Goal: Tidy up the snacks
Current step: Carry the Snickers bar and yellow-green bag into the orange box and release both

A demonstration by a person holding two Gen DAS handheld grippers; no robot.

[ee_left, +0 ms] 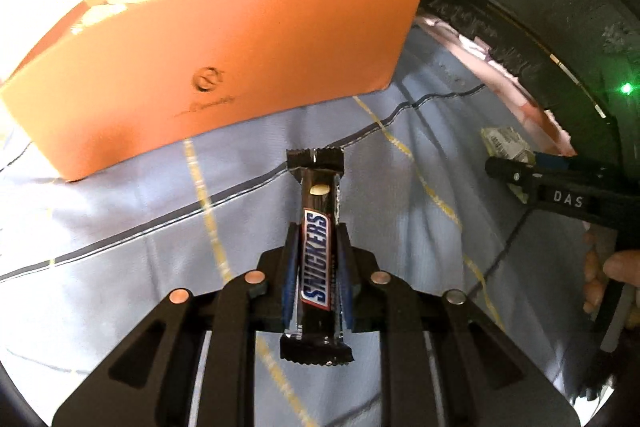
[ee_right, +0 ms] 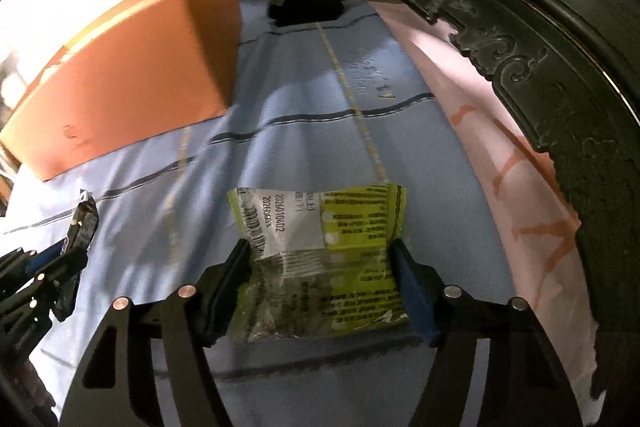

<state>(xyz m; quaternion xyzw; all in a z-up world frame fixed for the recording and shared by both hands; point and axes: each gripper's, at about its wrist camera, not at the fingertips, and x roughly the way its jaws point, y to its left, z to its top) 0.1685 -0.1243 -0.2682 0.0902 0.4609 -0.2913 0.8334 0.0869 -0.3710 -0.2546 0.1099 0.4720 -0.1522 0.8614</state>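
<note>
- A light blue cloth [ee_left: 120, 211] with dark and yellow stripes covers the table; wide bare room lies across its middle, between the box and the dark carved frame [ee_right: 520, 67] at the right edge.
- A pink sheet [ee_right: 480, 131] with orange marks lies along that frame, on the cloth's right side.
- An orange box [ee_left: 224, 67], long and plain with a small stamped logo on its front, stands at the far left of the cloth, open at the top.
- The left hand-held gripper [ee_left: 318, 267] is clamped narrow on a Snickers bar [ee_left: 316, 259], brown wrapper with blue-and-red lettering, pointing toward the box and lifted off the cloth.
- The right hand-held gripper [ee_right: 320, 283] stands about half wide, both pads against the sides of a yellow-green snack packet [ee_right: 320, 239], crinkled, partly clear, printed with a barcode and date, well right of the box.
</note>
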